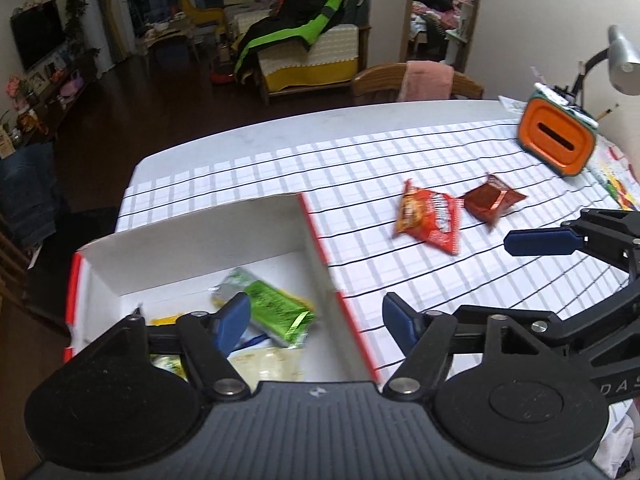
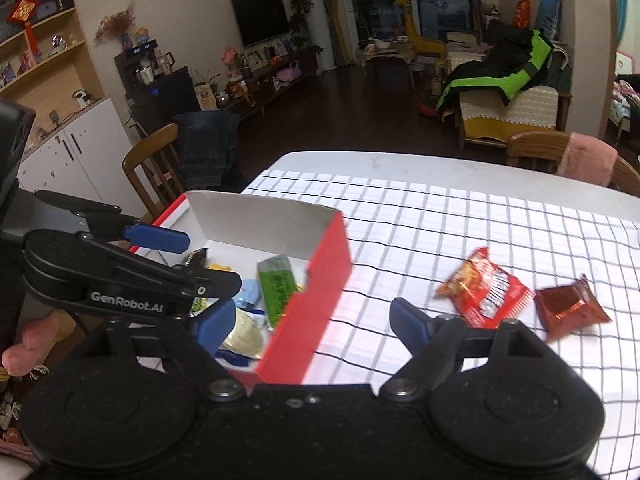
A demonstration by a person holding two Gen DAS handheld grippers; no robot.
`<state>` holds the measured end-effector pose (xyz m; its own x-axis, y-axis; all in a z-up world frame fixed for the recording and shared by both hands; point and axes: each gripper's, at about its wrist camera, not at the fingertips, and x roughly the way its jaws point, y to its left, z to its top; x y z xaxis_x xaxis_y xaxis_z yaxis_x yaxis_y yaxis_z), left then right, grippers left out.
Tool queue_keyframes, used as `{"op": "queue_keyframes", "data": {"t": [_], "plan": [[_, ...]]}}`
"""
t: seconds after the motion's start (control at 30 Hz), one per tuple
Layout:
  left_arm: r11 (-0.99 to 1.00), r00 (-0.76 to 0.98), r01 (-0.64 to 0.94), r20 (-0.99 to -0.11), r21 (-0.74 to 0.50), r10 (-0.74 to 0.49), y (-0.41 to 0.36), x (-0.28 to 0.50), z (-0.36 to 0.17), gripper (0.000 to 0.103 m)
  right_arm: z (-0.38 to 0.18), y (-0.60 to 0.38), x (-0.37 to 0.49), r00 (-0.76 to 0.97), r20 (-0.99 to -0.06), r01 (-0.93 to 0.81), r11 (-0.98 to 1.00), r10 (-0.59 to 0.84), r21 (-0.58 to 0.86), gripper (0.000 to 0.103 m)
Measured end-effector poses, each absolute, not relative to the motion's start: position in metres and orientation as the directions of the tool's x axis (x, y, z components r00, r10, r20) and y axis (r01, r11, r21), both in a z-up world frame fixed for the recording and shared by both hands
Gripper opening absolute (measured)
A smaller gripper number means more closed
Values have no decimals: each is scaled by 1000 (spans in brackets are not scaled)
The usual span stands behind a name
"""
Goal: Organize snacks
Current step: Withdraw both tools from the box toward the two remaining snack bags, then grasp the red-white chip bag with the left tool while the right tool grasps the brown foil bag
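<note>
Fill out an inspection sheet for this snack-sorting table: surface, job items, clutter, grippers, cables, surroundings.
Surface: table under a white checked cloth.
Job's things: red box, open, holding a green packet and other wrappers; an orange-red snack bag and a dark red packet lie on the cloth outside it, side by side.
Clutter: orange holder with pens at the far corner; papers beside it.
Grippers: left gripper open over the box's edge, holding nothing; right gripper open, holding nothing.
Cables: nothing seen.
Surroundings: desk lamp, wooden chair draped with clothes, sofa, TV.
</note>
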<state>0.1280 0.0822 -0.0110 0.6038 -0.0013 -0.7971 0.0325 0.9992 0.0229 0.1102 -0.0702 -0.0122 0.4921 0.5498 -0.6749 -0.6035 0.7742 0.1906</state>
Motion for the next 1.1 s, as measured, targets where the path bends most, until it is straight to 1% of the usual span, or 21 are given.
{"op": "queue_keyframes", "data": {"t": [0.07, 0.13, 0.23, 0.37, 0.6, 0.73, 0.87, 1.1], "plan": [[998, 610, 51, -793, 25, -11, 70, 131, -12, 74, -13, -84, 111, 506, -673, -591, 785, 540, 185, 92], [998, 614, 63, -789, 28, -17, 57, 135, -15, 78, -14, -99, 114, 515, -671, -584, 791, 534, 182, 94], [997, 621, 73, -783, 26, -25, 39, 142, -17, 80, -18, -118, 120, 521, -678, -568, 804, 518, 178, 94], [998, 621, 67, -783, 8, -36, 18, 156, -23, 83, -22, -145, 128, 536, -682, -549, 819, 497, 166, 102], [1000, 603, 13, -797, -27, -30, -13, 188, -41, 84, -38, -187, 154, 557, -702, -520, 845, 443, 121, 103], [1000, 589, -24, -808, -9, 7, -31, 209, -53, 84, -53, -208, 180, 579, -713, -490, 868, 396, 84, 103], [996, 553, -89, -832, -13, 39, -45, 234, -67, 84, -69, -228, 207, 581, -727, -469, 881, 365, 67, 103], [975, 483, -218, -872, -35, 77, -59, 282, -94, 84, -92, -243, 242, 554, -760, -496, 868, 338, 25, 103]]}}
